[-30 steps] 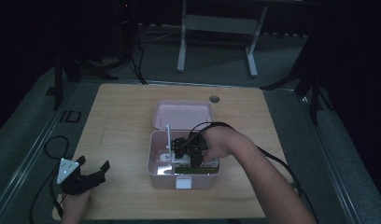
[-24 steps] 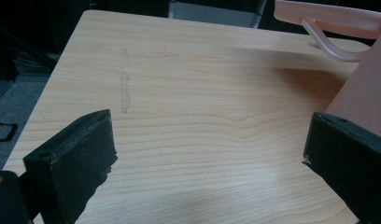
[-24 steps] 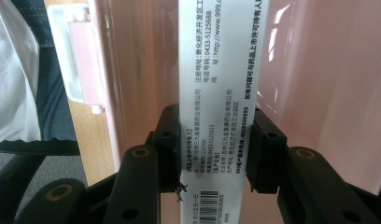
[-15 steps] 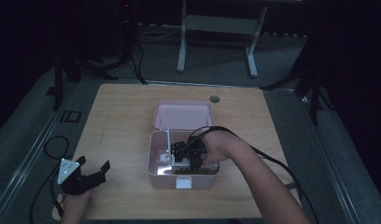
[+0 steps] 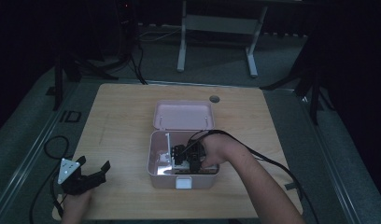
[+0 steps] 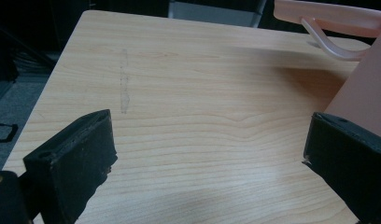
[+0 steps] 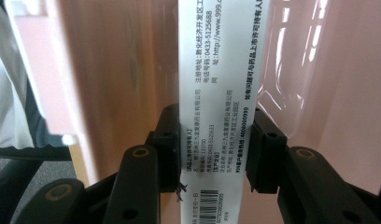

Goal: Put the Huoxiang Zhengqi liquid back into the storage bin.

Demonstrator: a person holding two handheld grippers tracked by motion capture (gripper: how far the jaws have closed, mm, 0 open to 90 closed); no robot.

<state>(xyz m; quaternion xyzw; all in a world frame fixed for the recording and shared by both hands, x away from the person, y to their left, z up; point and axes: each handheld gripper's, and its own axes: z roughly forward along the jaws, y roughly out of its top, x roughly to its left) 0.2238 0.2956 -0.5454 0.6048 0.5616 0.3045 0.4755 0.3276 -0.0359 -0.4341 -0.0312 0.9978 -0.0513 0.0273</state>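
A pink box (image 5: pixel 157 173) stands near the table's front, its lid (image 5: pixel 183 115) lying open behind it. My right gripper (image 5: pixel 181 156) reaches down inside the box. In the right gripper view its jaws are shut on a narrow white carton (image 7: pixel 219 93) printed with small text and a barcode, held against the box's pink inner wall (image 7: pixel 114 84). My left gripper (image 5: pixel 93 170) rests at the table's front left corner, open and with nothing in it. In the left gripper view its pads (image 6: pixel 76 158) stand wide apart over bare wood, the box's pink side (image 6: pixel 366 98) at the right.
The wooden table (image 5: pixel 123 121) has a round cable hole (image 5: pixel 214 99) at its back edge. Black cables (image 5: pixel 51 144) trail off the left side and from my right gripper. A white desk frame (image 5: pixel 216 28) stands on the floor beyond.
My right gripper has shifted slightly inside the box with the carton. The left gripper has stayed put.
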